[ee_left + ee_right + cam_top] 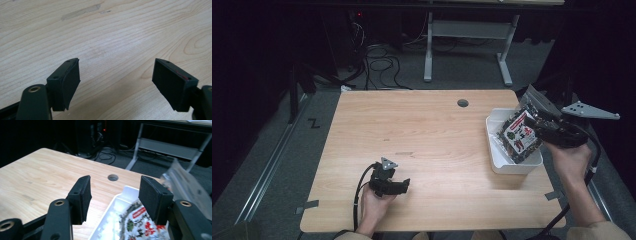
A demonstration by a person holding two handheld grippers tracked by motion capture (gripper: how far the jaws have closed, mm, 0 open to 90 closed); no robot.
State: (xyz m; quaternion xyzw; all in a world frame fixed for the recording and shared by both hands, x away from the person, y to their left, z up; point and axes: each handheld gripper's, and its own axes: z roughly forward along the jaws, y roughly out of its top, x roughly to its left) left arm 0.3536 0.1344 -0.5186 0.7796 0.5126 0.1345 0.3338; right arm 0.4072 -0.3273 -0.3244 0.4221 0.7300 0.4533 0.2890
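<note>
Wooden table (pixel 422 130) carried one white bin (pixel 498 162) at its right edge in the high view, and one snack packet (pixel 518 136) lay in that bin, its long axis running from the near-left toward the far-right corner, its clear end sticking up over the bin's far rim. The right gripper (pixel 537 125) hovered at the packet, held in one hand (pixel 571 159); the left gripper (pixel 404 184) rested near the front edge in the other hand (pixel 374 202), well apart from the bin. One round hole (pixel 462 103) sat near the far edge.

From the left gripper view, the left gripper (pixel 116 80) stood wide open over bare wood, gripping nothing.

From the right gripper view, the right gripper (pixel 113 197) was open, jaws apart above the packet (pixel 136 222) and the bin (pixel 117 202), clasping nothing; the hole (pixel 113 177) lay beyond
</note>
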